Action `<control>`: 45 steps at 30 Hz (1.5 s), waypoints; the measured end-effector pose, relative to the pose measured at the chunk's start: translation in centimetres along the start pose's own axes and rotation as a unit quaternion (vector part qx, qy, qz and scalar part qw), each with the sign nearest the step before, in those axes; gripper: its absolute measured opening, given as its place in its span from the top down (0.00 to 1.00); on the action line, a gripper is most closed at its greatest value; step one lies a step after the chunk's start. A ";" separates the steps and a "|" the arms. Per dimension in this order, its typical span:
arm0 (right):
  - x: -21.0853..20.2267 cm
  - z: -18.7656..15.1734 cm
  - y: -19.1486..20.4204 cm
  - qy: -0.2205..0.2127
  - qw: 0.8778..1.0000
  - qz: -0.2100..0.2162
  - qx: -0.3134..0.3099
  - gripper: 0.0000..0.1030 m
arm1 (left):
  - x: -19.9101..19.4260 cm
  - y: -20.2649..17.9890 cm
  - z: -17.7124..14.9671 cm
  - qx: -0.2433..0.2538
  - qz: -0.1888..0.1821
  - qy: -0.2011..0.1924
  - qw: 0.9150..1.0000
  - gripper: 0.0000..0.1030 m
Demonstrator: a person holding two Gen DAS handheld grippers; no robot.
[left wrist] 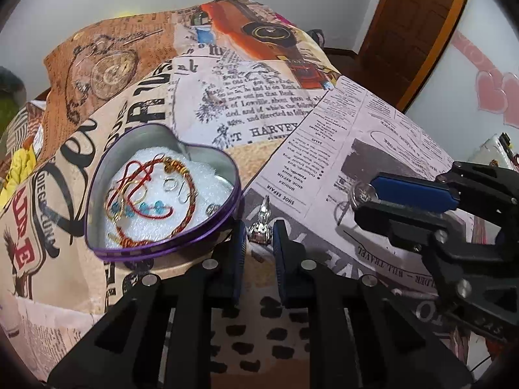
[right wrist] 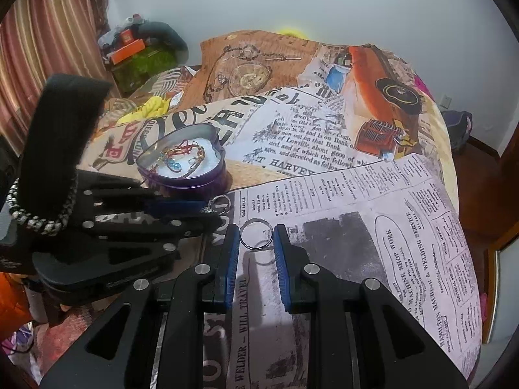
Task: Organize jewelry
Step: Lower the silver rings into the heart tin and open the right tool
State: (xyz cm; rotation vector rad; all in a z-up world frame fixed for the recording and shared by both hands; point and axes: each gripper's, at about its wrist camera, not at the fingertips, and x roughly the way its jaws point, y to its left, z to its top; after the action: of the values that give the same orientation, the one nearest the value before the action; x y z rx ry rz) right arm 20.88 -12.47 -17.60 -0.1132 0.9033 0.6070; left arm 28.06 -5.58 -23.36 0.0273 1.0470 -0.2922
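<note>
A purple heart-shaped tin (left wrist: 97, 191) lies open on the printed bedcover, lined with white foam and holding red and gold bracelets (left wrist: 152, 191) with blue beads. It also shows in the right wrist view (right wrist: 198, 183). My left gripper (left wrist: 258, 236) is shut on a silver ring with a stone (left wrist: 261, 227), just right of the tin. In the right wrist view it (right wrist: 215, 207) holds that ring (right wrist: 220, 202). My right gripper (right wrist: 256, 236) is shut on a plain silver ring (right wrist: 256, 234), held above the cover. It shows at the right of the left wrist view (left wrist: 356, 197).
The bedcover (right wrist: 324, 149) with newspaper print covers a rounded bed. A wooden door (left wrist: 408, 29) stands at the back right. Curtains (right wrist: 48, 32) and a cluttered green crate (right wrist: 142, 61) are at the back left. The bed's right edge drops to a wooden floor (right wrist: 480, 188).
</note>
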 end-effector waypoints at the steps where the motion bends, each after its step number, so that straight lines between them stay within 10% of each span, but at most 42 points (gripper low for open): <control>1: -0.1 0.0 0.1 0.000 1.000 -0.001 -0.001 0.81 | 0.1 0.0 0.0 0.002 0.000 0.000 1.000 0.84; 45: -1.7 6.7 5.2 -0.080 0.997 0.020 -0.011 0.81 | -11.8 8.2 -0.8 -0.063 0.035 -0.147 0.986 0.86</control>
State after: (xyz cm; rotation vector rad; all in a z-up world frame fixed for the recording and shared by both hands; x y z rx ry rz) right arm 22.02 -6.66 -11.31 -0.0648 0.7463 0.6546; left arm 23.92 5.07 -14.64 -0.0912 0.7667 -0.1598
